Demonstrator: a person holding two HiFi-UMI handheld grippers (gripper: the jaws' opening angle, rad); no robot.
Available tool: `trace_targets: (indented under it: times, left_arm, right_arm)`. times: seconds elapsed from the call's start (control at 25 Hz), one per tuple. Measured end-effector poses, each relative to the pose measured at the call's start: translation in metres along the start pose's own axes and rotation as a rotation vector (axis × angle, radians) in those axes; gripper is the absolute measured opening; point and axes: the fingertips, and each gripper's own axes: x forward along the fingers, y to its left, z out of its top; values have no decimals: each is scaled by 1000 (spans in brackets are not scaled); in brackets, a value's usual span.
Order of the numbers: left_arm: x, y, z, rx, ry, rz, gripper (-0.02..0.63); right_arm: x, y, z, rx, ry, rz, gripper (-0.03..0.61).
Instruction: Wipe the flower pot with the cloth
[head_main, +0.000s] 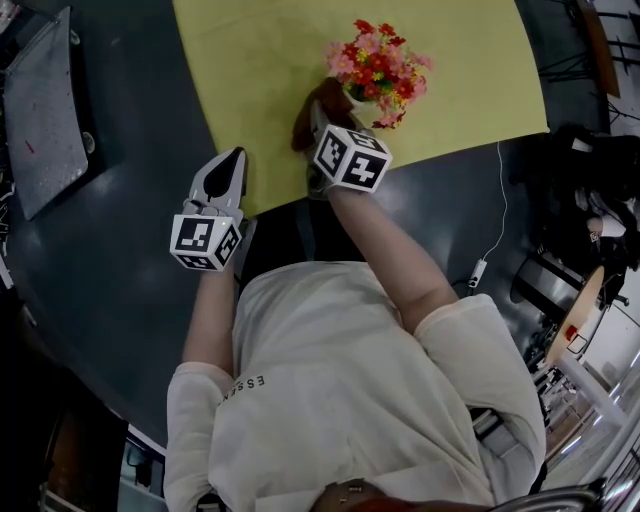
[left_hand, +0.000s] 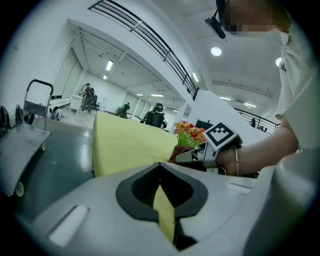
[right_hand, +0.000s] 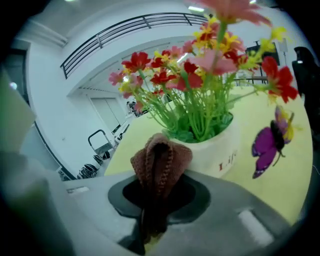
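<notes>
The right gripper is clamping the cloth just beside the pot, which is standing on the mat. The left gripper is idling closed and empty, well left of the pot. Wiping seems about to start: the cloth needs pressing against the pot.

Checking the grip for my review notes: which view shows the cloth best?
The right gripper view: the cloth sits close and central, pinched between the jaws, before the pot. The head view shows a brown edge; the left gripper view, a small distant patch.
</notes>
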Motion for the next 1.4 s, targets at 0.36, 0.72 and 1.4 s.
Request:
trace_targets:
  times: [0.36,0.72,1.4]
  left_arm:
    - [20,-19,5,16,-7,-52,14]
    - [42,-46,9,49,-37,-131,71]
    - [177,-113,-13,424,151,-388,489]
  right_arm:
    - [-27,-27,-20,14,40,-16,57]
    - [-51,-65,-27,28,59,-20,57]
    - [-72,-231,46,-14,73,-132,58]
